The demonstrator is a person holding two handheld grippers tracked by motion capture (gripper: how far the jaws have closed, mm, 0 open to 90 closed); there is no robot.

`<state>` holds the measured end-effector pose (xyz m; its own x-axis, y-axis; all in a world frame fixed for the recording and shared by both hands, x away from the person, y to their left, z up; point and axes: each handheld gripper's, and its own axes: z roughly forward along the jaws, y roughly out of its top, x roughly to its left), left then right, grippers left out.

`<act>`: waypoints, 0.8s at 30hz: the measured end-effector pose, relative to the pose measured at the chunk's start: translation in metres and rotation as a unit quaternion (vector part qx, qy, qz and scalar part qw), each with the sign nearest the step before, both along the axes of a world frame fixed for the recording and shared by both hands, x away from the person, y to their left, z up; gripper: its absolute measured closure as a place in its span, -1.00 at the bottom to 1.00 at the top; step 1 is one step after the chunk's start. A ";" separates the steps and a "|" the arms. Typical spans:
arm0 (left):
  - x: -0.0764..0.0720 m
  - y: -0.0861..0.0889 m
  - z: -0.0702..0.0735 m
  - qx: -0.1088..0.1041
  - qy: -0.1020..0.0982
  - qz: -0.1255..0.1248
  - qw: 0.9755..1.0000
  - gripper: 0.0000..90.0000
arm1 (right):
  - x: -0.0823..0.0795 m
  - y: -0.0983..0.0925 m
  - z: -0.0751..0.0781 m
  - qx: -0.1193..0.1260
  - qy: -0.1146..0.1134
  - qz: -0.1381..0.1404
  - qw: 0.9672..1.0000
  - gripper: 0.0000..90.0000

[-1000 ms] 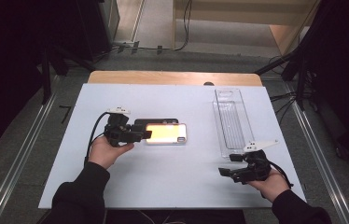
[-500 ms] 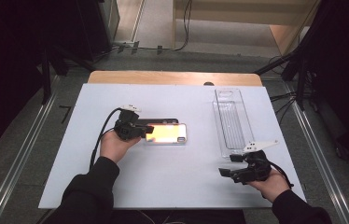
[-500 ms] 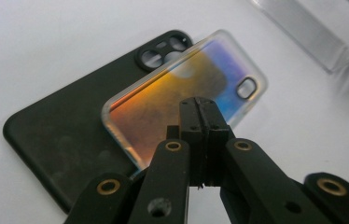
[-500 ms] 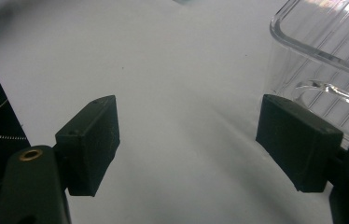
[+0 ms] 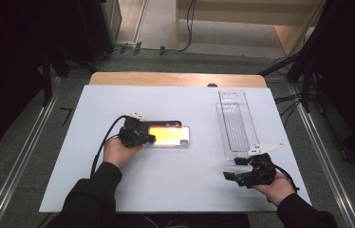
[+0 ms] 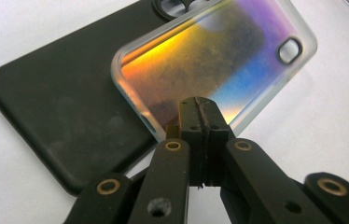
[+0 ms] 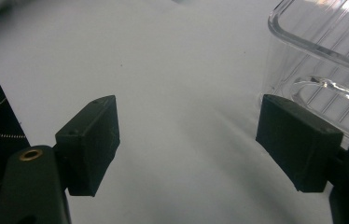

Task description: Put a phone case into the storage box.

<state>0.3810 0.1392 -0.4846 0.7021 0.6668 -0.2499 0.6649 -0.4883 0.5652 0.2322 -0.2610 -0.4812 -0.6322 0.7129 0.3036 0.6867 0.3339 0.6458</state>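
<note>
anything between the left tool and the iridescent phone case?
Nothing visible. The left tool has its jaws shut together right at the near edge of the iridescent phone case, which lies partly over the black phone case. Whether the jaws pinch the rim cannot be told. The clear tray sits far off to the side.

The iridescent phone case (image 6: pixel 214 60) partly hides the black phone case (image 6: pixel 65 107) beneath
</note>
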 end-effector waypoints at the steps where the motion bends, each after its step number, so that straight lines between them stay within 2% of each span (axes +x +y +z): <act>1: 0.000 0.000 0.000 0.000 0.000 0.000 1.000 1.00 | 0.000 0.000 0.000 0.000 -0.001 0.001 1.000 -0.57; 14: -0.008 0.001 -0.003 0.013 0.018 -0.021 1.000 1.00 | -0.001 -0.001 0.000 -0.002 -0.001 0.000 1.000 -0.57; 24: -0.025 0.006 -0.003 0.006 0.041 -0.031 0.999 1.00 | -0.001 -0.001 -0.001 -0.005 -0.001 0.002 1.000 -0.57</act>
<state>0.3561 0.1457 -0.4878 0.7194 0.6262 -0.3005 0.6771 -0.5359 0.5043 0.2315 -0.2615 -0.4818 -0.6351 0.7141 0.2945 0.6840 0.3429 0.6438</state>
